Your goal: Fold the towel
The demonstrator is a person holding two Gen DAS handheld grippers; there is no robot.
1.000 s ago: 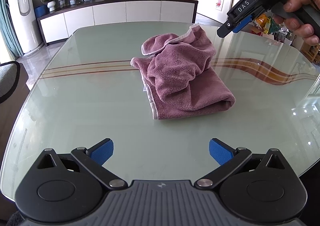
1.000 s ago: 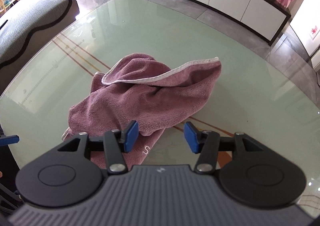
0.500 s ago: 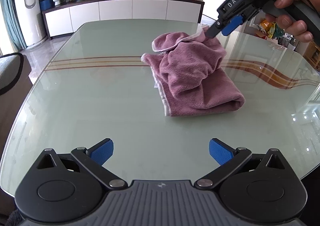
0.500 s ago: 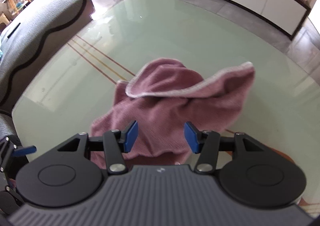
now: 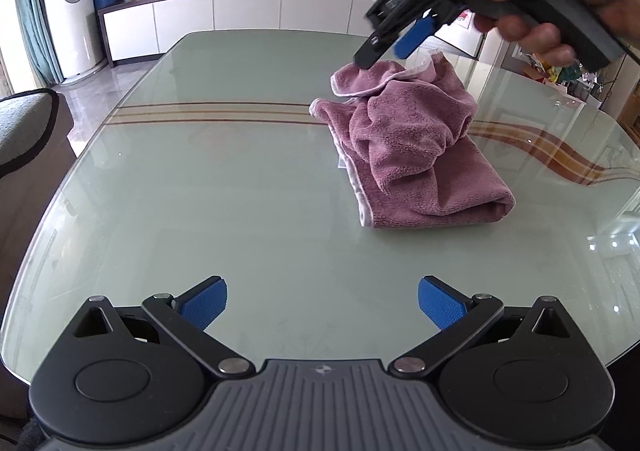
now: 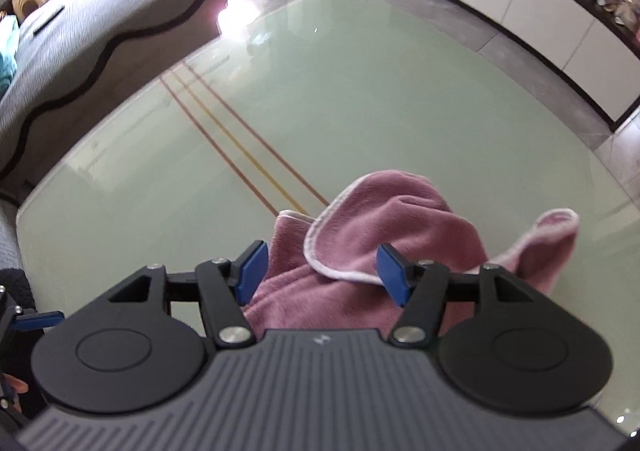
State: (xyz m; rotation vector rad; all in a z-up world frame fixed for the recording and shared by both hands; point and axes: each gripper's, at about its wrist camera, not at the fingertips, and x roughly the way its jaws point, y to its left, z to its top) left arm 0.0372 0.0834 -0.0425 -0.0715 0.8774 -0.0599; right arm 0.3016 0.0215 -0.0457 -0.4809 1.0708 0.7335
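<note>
Right now my biggest worry is a bad grab. The towel is a bunched-up pink heap, with layers lying on top of each other, so I think my right gripper could pinch two layers at once, or only the fluffy top. Then the towel would come up as a lump and not open out. The table is smooth glass, so I also think the whole towel could slide if I drag it instead of lifting it.

My right gripper hangs just over the far part of the towel, at the flap with the pale hem. Its jaws are about half open and are opening more. The flap sits between the blue pads, but the pads do not press on it. One tip looks very near the cloth; I cannot tell if it touches.

My left gripper is wide open and holds nothing. It hangs over bare glass near the table's close edge.

The towel lies toward the right side of the table, well away from my left gripper.
</note>
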